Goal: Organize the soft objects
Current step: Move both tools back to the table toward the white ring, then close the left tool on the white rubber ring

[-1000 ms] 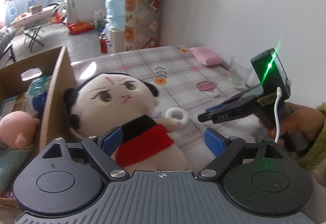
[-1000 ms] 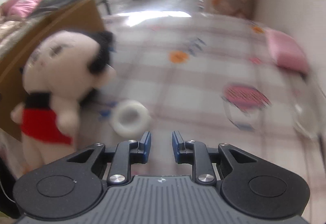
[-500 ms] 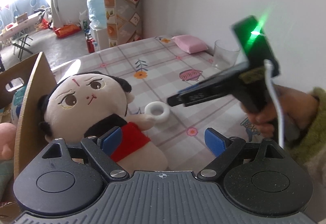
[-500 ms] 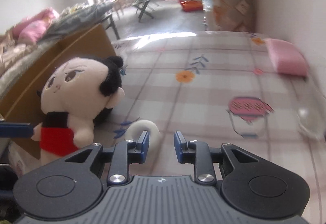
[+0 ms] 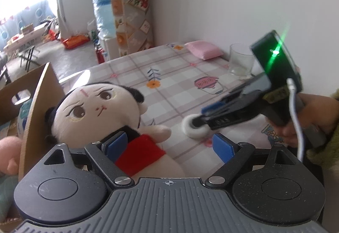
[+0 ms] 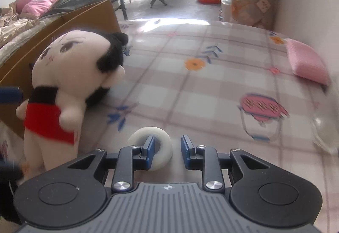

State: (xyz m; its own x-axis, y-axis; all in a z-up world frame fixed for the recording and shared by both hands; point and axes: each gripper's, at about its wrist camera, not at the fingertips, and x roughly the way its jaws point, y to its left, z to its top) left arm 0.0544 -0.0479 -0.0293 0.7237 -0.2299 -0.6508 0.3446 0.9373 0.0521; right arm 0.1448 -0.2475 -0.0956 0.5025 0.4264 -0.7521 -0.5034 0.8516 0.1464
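The right gripper (image 6: 167,153) has its fingers parted around one side of a white foam ring (image 6: 162,144) on the checked tablecloth (image 6: 190,93), one finger inside the ring's hole. The left gripper (image 5: 169,144) is spread wide beside the plush doll (image 5: 99,114), which leans on the cardboard box (image 5: 38,106).

The doll (image 5: 101,114) has a cream face, black hair, a black collar and a red bib. Just beside it lies a white ring (image 6: 157,148). Under both, the tablecloth (image 5: 175,76) is pale pink-and-white check printed with orange flowers, blue sprigs and a pink pot. Behind the doll stands a brown cardboard box (image 5: 36,110); far across the cloth from the doll lies a pink cushion (image 5: 204,52).
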